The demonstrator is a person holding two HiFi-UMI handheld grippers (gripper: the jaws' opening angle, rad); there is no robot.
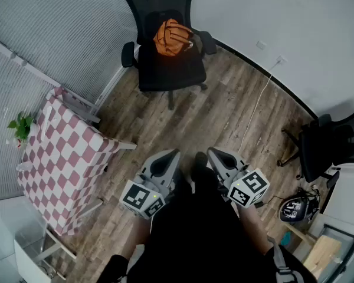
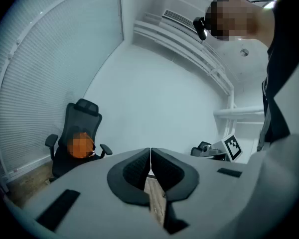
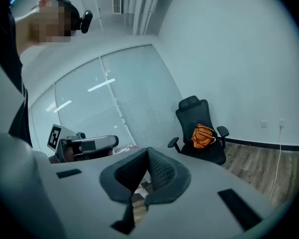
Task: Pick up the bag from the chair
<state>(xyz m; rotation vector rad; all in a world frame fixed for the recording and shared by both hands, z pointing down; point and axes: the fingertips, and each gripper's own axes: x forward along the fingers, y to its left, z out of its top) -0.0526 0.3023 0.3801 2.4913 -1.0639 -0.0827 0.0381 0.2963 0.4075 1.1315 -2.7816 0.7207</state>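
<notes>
An orange bag [image 1: 172, 37] lies on the seat of a black office chair [image 1: 165, 69] at the far end of the room. Close to the person's body, well short of the chair, my left gripper [image 1: 167, 156] and my right gripper [image 1: 216, 153] are held side by side. The left gripper view has the chair [image 2: 77, 121] and the bag [image 2: 80, 146] far off at the left, beyond my left gripper [image 2: 150, 151], which is shut and empty. Shut and empty too is my right gripper [image 3: 148, 151], with the bag [image 3: 203, 136] in the distance to its right.
A table with a pink-and-white checked cloth [image 1: 68, 155] stands at the left, a small plant [image 1: 21, 126] beside it. A second black chair [image 1: 333, 143] and a helmet-like object [image 1: 295, 208] sit at the right. A white cable [image 1: 253, 111] runs across the wooden floor.
</notes>
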